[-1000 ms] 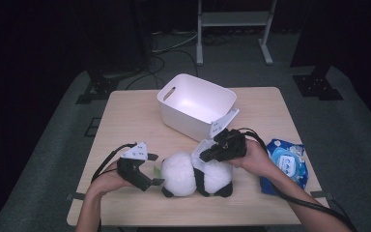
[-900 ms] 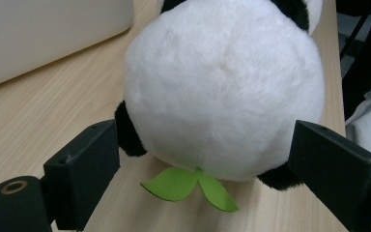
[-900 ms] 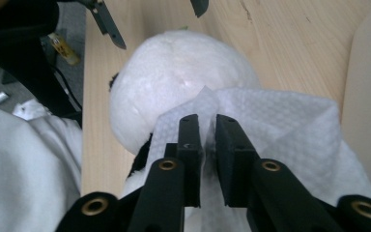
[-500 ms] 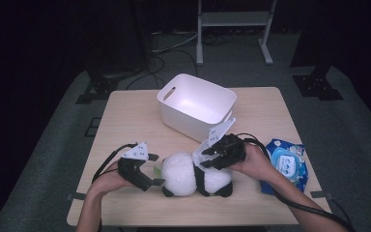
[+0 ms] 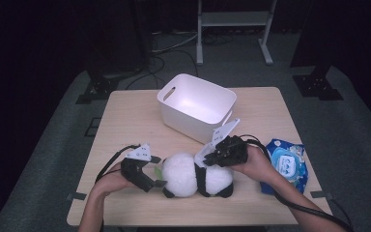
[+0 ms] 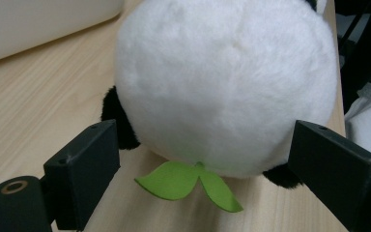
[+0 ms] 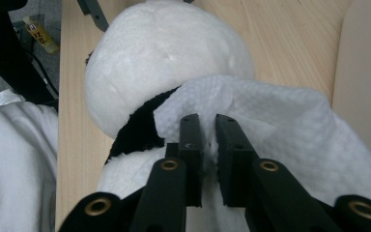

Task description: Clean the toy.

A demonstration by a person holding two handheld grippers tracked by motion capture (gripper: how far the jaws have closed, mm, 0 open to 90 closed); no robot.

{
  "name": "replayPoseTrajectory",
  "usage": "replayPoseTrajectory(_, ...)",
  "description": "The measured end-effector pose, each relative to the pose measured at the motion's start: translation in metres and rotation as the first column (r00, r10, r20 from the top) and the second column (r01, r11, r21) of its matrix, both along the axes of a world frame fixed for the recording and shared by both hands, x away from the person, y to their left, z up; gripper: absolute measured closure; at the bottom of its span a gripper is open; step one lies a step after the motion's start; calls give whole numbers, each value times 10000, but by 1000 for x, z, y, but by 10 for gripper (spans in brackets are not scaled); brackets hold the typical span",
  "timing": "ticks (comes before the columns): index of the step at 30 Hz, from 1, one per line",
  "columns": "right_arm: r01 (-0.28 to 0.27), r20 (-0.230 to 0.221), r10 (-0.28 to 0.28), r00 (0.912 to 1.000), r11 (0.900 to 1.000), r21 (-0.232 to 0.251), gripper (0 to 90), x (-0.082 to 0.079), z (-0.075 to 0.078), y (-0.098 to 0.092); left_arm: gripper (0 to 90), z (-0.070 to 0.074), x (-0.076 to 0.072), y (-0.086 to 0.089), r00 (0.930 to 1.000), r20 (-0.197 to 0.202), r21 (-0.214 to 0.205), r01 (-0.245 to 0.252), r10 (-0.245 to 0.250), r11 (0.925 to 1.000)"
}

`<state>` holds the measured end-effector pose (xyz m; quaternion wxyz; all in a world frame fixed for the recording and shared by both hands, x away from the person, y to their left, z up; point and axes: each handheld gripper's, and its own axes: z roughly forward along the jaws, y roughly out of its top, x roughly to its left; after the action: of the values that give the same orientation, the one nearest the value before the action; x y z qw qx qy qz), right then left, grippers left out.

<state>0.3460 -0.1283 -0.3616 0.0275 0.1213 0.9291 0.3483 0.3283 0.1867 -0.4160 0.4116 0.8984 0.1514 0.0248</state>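
A panda plush [image 5: 181,174] lies on the wooden table [image 5: 125,125] near the front edge, head to the left. In the left gripper view its white head [image 6: 222,82] and a green felt leaf [image 6: 188,181] sit between my wide jaws without being squeezed. My left gripper [image 5: 158,171] is open around the head. My right gripper [image 5: 207,158] is over the panda's body [image 7: 125,193]. Its jaws have just been closing and now pinch a fold of a white wipe [image 7: 290,125] draped on the plush.
A white plastic bin [image 5: 195,104] stands empty just behind the plush, close to the right gripper. A blue packet of wipes [image 5: 287,164] lies at the table's right edge. Cables trail from both grippers toward the front.
The right gripper has shifted slightly over the panda's body. The left gripper and the plush have kept still.
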Motion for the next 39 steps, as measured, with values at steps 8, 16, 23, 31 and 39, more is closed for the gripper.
replayPoseTrajectory(8,-250,-62,253,9997,9991,344,853,-3,8,8,99,-3,1,-3,9999,-131,-86,80,-82,9999)
replayPoseTrajectory(16,-924,-316,940,9951,9946,481,853,-9,10,34,99,-2,0,-5,9996,-108,-115,245,-246,9996)
replayPoseTrajectory(23,-1532,-506,1569,9863,9857,706,852,-13,13,55,99,2,-2,-6,9994,67,-258,341,-340,9991)
replayPoseTrajectory(31,-1398,-290,1410,9896,9894,395,848,-16,9,42,99,5,-4,-9,9991,190,-159,393,-390,9991)
replayPoseTrajectory(39,-870,-168,880,9960,9949,517,848,-22,13,8,99,5,-4,-10,9989,239,-109,394,-392,9992)
